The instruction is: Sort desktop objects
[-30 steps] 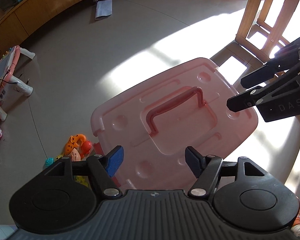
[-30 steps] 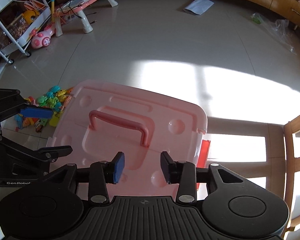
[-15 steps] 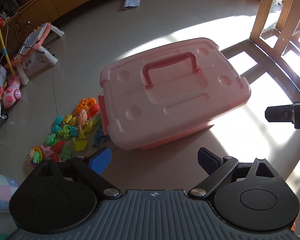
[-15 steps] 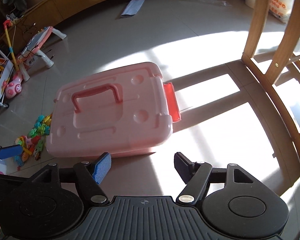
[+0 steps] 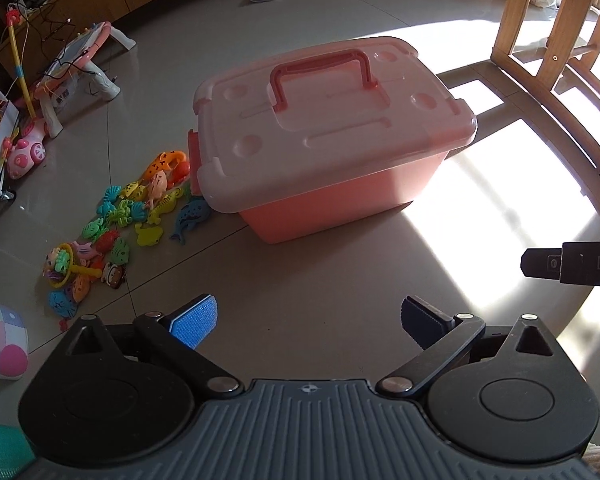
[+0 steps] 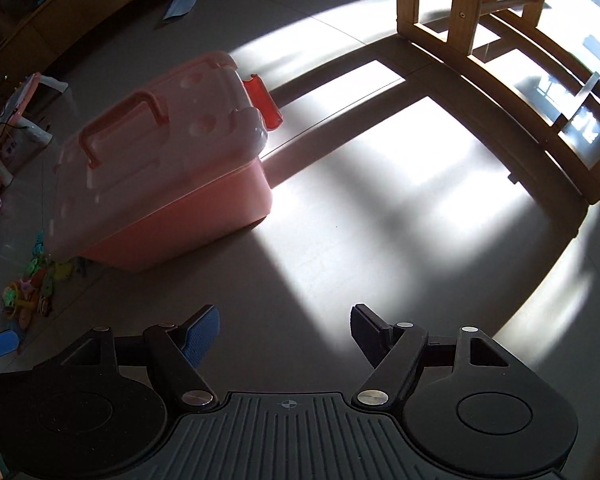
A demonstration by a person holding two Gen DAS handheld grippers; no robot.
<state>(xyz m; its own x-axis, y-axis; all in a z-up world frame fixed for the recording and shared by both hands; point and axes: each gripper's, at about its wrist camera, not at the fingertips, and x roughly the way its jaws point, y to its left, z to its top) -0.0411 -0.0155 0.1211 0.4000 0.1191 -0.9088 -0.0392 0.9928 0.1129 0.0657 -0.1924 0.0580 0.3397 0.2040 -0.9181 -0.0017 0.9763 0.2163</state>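
My left gripper (image 5: 308, 318) has its jaws opening, with only bare floor between them. Ahead of them and well apart sits the pink storage box (image 5: 332, 136), lid on, its long axis running left-right, handle (image 5: 320, 76) along it. My right gripper (image 6: 284, 330) gapes empty; the box lies ahead-left.
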